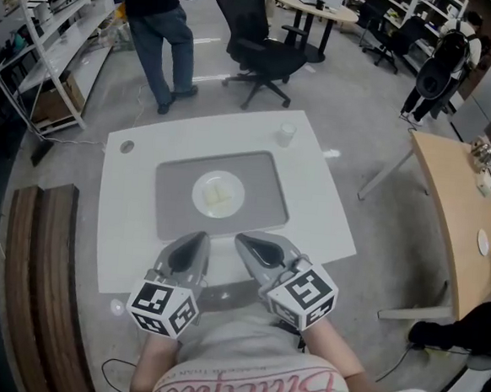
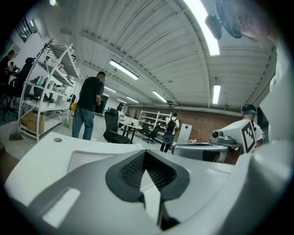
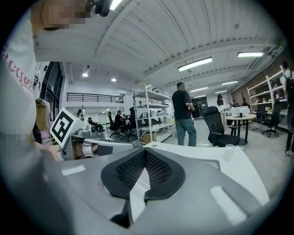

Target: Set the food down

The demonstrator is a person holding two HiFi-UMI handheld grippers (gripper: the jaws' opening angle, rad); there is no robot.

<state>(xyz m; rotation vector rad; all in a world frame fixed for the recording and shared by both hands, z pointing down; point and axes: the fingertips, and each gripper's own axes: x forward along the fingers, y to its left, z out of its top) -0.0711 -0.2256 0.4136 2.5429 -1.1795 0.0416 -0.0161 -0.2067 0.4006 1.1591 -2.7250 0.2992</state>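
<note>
I find the left hand-held gripper [image 1: 196,243] and right hand-held gripper [image 1: 250,245] pressed together, empty, below the plate [image 1: 218,195] at frame centre.

Table [image 1: 313,200] smooth white; mat [image 1: 266,208] grey matt; plate [image 1: 197,194] white, smooth; bench [image 1: 35,284] dark wood slats.

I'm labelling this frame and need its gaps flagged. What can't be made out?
- Food on the plate: head view, too small to identify.
- Cup contents: too small in head and right gripper views.
- Table's near edge: head view, partly covered by left gripper and right gripper.
- Plate: missing from both gripper views; their own bodies fill the lower frame.
</note>
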